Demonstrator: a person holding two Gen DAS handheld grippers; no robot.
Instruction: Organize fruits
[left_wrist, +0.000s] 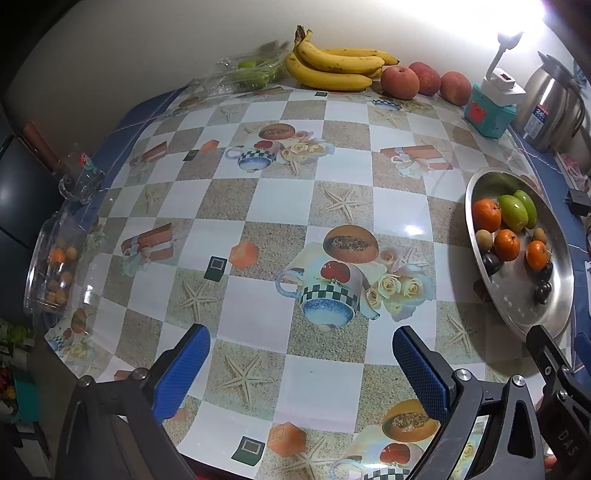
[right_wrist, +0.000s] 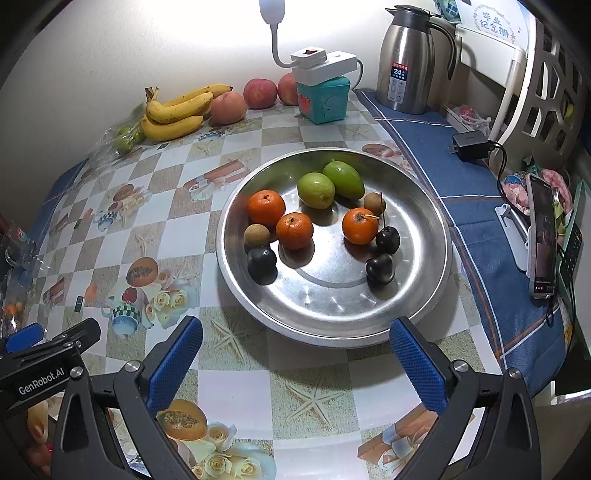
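**Two grippers wide open, nothing held, fruit split btwn tray and back wall**

Two blue-padded claws hover over the checkered tablecloth (left_wrist: 280, 206), both spread wide w/ nothing btwn the pads. Left gripper (left_wrist: 301, 363) sits over bare cloth near the table's front edge; right gripper (right_wrist: 295, 360) is just in front of the steel tray (right_wrist: 332, 317), its pads flanking the near rim but not touching it.

Tray contents, right wrist view: three oranges (right_wrist: 294, 230) in the middle band, two green fruits (right_wrist: 316, 190) touching each other at the back, two small brown round fruits (right_wrist: 256, 235) (one left, one back right), three dark plums/cherries (right_wrist: 261, 264), one at left and two stacked at right beside an orange. All loose, no sorting by kind visible.

Along the far wall: banana bunch (left_wrist: 332, 66), then three red apples (left_wrist: 400, 82) in a row to its right, all on the cloth. Left of the bananas, a clear plastic pack w/ green fruit (left_wrist: 251, 72). At the left table edge, another clear container (left_wrist: 55, 266) w/ small orange fruit inside; details blurry.

Other stuff: teal box (right_wrist: 325, 99) w/ a white lamp unit on top, steel thermos (right_wrist: 406, 59) on the blue cloth strip, black charger (right_wrist: 471, 144), phone on stand (right_wrist: 543, 236) at far right.
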